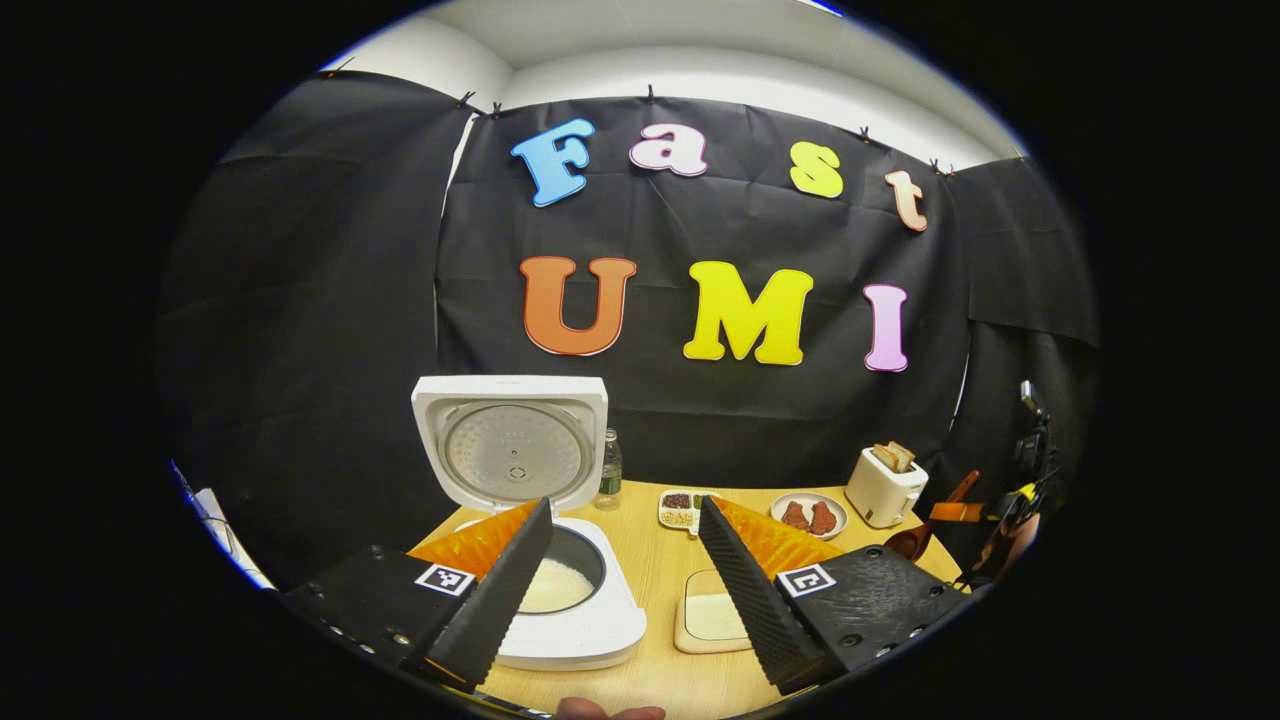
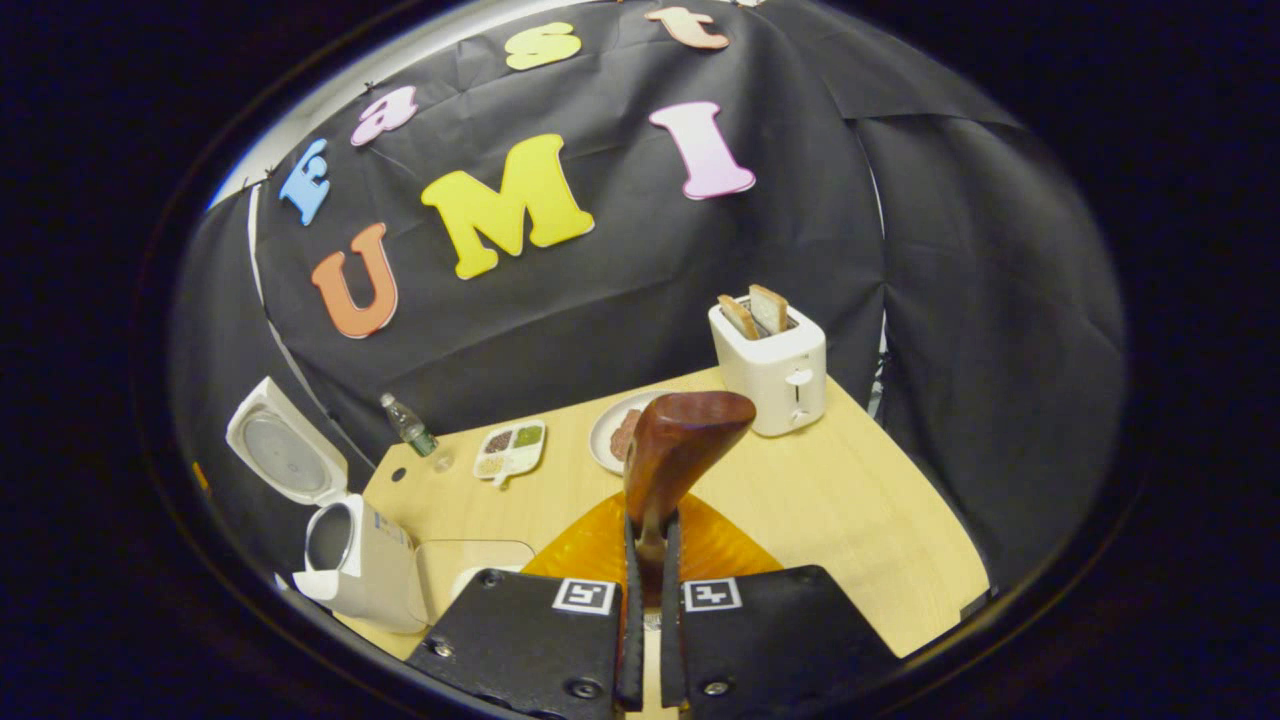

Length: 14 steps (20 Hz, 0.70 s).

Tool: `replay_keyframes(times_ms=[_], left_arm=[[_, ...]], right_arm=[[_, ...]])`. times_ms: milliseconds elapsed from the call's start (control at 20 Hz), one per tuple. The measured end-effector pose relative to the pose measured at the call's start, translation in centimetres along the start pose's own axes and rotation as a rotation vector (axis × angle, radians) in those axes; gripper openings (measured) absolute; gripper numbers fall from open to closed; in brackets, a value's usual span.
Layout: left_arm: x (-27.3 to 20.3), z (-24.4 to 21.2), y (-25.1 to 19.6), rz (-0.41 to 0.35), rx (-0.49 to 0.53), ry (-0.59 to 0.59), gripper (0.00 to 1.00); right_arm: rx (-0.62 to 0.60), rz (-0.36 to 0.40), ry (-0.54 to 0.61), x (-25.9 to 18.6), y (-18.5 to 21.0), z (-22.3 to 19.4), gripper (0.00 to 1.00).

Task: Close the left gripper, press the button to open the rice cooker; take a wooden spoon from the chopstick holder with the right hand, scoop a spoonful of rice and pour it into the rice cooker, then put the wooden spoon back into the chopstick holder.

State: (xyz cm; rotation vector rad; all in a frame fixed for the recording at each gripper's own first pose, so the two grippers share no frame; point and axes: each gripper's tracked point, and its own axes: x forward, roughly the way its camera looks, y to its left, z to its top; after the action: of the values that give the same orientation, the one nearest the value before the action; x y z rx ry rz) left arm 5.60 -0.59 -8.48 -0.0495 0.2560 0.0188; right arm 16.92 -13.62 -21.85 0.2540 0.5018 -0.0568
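Left gripper view looks across the table, the largest thing here, and the cooker on it serves as the landmark. Its lid stands upright behind the pot, so the button step looks done, and pale rice shows inside the pot. Just right of the cooker sits a shallow tray of rice, probably the supply to scoop from, kept close so the spoon travels little. Farther right and back stands a toaster with bread in its slots; a plate lies between it and the cooker, with a small divided dish beside that. A bottle stands just behind the cooker's right corner.

The left gripper hangs over the cooker's near side, fingers wide apart and holding nothing, likely parked clear of the pot mouth.

Well right of the cooker, the right gripper has its fingers clamped on the handle of the spoon, whose broad end rises ahead of the camera. From the left gripper view the spoon hangs bowl down near the table's right edge. I cannot tell whether it carries rice, nor make out the chopstick holder.
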Motion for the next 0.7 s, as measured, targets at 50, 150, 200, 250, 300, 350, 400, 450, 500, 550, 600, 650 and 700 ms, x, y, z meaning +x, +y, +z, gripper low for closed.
replay_keyframes(times_ms=[50, 150, 200, 250, 300, 350, 400, 450, 500, 550, 600, 650, 700], left_arm=[[0.0, 0.0, 0.3, 0.010, 0.003, 0.005, 0.95], [0.1, 0.1, 0.8, 0.027, 0.006, 0.016, 0.95], [0.1, 0.0, 1.1, 0.037, 0.005, 0.024, 0.95], [0.2, -0.1, 1.2, 0.044, 0.004, 0.030, 0.95], [0.2, -0.1, 1.3, 0.049, 0.002, 0.037, 0.95], [0.2, -0.2, 1.3, 0.054, 0.001, 0.043, 0.95], [0.2, -0.3, 1.1, 0.053, 0.001, 0.050, 0.95], [0.3, -0.2, 0.9, 0.051, 0.002, 0.055, 0.95], [0.6, -0.2, 0.7, 0.047, 0.005, 0.058, 0.95], [0.7, -0.1, 0.5, 0.043, 0.008, 0.060, 0.95], [0.7, 0.1, 0.4, 0.038, 0.010, 0.058, 0.95], [0.9, 0.2, 0.2, 0.033, 0.011, 0.055, 0.95], [1.0, 0.5, 0.1, 0.028, 0.011, 0.050, 0.95]], right_arm=[[-0.012, -0.009, 0.004, 0.7, -0.6, -0.9, 0.12], [-0.025, -0.015, 0.024, 2.0, -1.4, -2.9, 0.12], [-0.023, -0.010, 0.033, 2.6, -1.5, -3.8, 0.12], [-0.018, -0.007, 0.042, 3.1, -1.7, -4.6, 0.12], [-0.013, -0.003, 0.050, 3.6, -1.9, -5.3, 0.12], [-0.005, 0.000, 0.056, 4.1, -1.9, -5.9, 0.12], [0.006, 0.003, 0.059, 4.5, -1.9, -6.3, 0.12], [0.017, 0.007, 0.061, 4.8, -1.9, -6.7, 0.12], [0.025, 0.003, 0.065, 5.2, -2.0, -7.0, 0.12], [0.031, 0.000, 0.068, 5.4, -2.3, -7.4, 0.12], [0.040, 0.000, 0.069, 5.5, -2.4, -7.6, 0.13], [0.053, 0.001, 0.071, 5.6, -2.5, -7.8, 0.14], [0.067, 0.009, 0.074, 5.6, -2.4, -7.9, 0.18]])
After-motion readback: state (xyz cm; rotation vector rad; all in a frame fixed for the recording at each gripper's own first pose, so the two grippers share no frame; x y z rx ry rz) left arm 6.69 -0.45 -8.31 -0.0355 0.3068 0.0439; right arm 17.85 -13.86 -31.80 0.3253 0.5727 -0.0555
